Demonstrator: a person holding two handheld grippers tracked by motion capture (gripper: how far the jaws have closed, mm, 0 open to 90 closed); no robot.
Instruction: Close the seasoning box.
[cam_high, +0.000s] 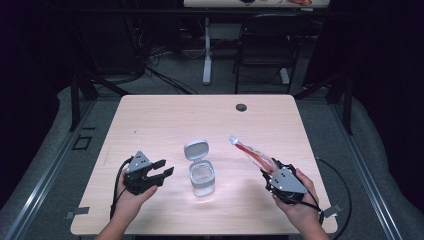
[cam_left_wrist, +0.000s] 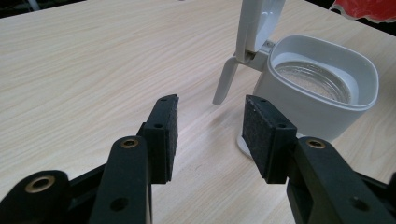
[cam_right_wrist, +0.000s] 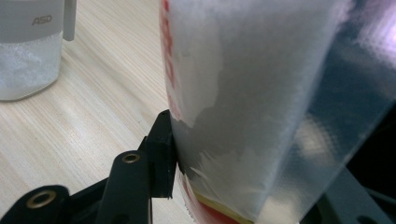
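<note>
My right gripper (cam_high: 270, 172) clamps the refill pouch (cam_high: 252, 154), spout tilted toward the open-lidded jar (cam_high: 202, 177) at near centre, for pouring | my left gripper (cam_high: 162, 170) gapes empty left of it, ready to steady.

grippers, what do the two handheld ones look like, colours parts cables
Both are black two-jaw tools. The left gripper carries a grey three-cornered plate on top, and so does the right gripper. A black cable trails from each toward the table's near edge. In the left gripper view the jaws are matte black arms with brass-ringed holes, ending in flat, dark, rough-textured pads. Both forearms are bare, with no sleeves in sight.
</note>
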